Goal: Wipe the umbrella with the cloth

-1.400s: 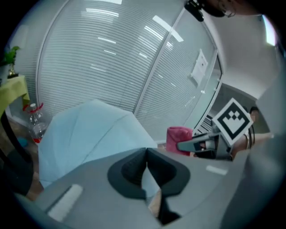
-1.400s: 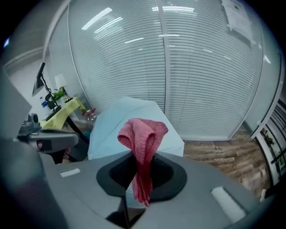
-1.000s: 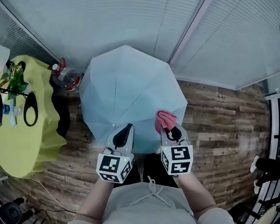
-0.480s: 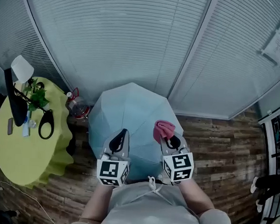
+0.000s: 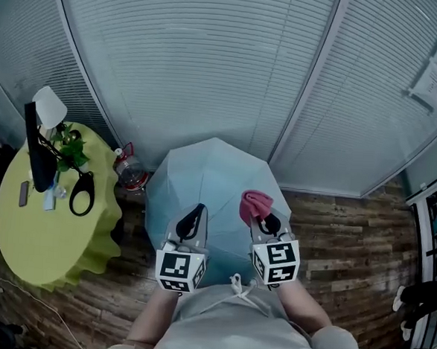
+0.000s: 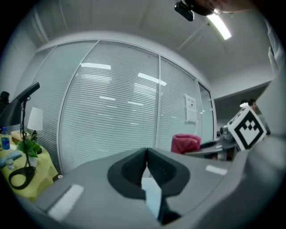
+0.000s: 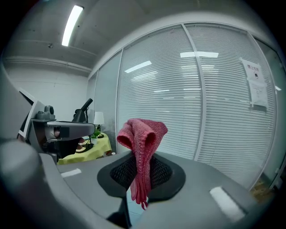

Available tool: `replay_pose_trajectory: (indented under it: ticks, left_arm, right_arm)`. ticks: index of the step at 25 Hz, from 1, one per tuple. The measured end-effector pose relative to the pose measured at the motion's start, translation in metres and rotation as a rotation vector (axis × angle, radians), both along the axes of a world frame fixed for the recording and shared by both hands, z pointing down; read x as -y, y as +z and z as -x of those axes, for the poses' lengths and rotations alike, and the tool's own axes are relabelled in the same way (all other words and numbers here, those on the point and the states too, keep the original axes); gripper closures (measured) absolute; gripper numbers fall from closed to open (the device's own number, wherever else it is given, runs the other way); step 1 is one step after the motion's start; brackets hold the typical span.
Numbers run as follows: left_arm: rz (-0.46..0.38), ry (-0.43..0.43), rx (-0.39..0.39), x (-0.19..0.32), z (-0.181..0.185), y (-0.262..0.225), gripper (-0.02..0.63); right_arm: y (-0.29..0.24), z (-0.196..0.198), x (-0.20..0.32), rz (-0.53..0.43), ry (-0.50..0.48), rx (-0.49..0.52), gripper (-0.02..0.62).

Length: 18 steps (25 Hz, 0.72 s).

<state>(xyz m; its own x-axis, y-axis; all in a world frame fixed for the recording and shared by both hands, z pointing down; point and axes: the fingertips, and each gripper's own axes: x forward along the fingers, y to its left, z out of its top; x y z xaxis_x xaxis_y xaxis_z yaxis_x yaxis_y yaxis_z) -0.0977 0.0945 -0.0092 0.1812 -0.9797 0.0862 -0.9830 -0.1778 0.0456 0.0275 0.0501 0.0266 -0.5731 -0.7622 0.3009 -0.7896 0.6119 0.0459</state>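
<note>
An open pale-blue umbrella [image 5: 214,185] rests on the wooden floor below a glass wall with blinds. My left gripper [image 5: 197,210] hovers over its near left panel, jaws shut and touching with nothing between them [image 6: 146,154]. Over the near right panel, my right gripper [image 5: 261,215] is shut on a pink knitted cloth [image 5: 256,203]. That cloth [image 7: 142,134] bunches above the pads and hangs down between them. From the left gripper view the pink cloth [image 6: 185,143] also shows to the right. Neither gripper is seen touching the canopy.
A round table with a yellow-green cover [image 5: 27,246] stands at the left, carrying a plant [image 5: 71,151], a lamp [image 5: 48,109] and small items. A water bottle [image 5: 131,173] stands on the floor between table and umbrella. Wooden floor [image 5: 348,239] stretches to the right.
The head view has tilted up, so more of the blinds wall shows and the umbrella sits lower. Both grippers stay over the umbrella's near edge, the cloth still held.
</note>
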Motion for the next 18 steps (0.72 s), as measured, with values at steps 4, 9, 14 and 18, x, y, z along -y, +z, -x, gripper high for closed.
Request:
replay_pose_trajectory:
  ticks: [4,9,14,18]
  left_arm:
    - [0.0,-0.027,0.004,-0.003,0.012,-0.003,0.598]
    - [-0.013,-0.039,0.008,-0.01,0.018,-0.007,0.6]
    - [-0.008,-0.043,0.015,-0.012,0.018,-0.006,0.598]
    - [-0.004,-0.053,0.008,-0.015,0.024,-0.003,0.598]
  right_arm:
    - [-0.006,0.008,0.0,-0.015,0.01,0.006,0.545]
    - [-0.009,0.014,-0.006,-0.025,0.007,0.017,0.545]
    - [-0.008,0.016,-0.007,-0.022,0.008,0.012,0.545]
    - [-0.004,0.021,-0.01,-0.008,0.004,0.006,0.545]
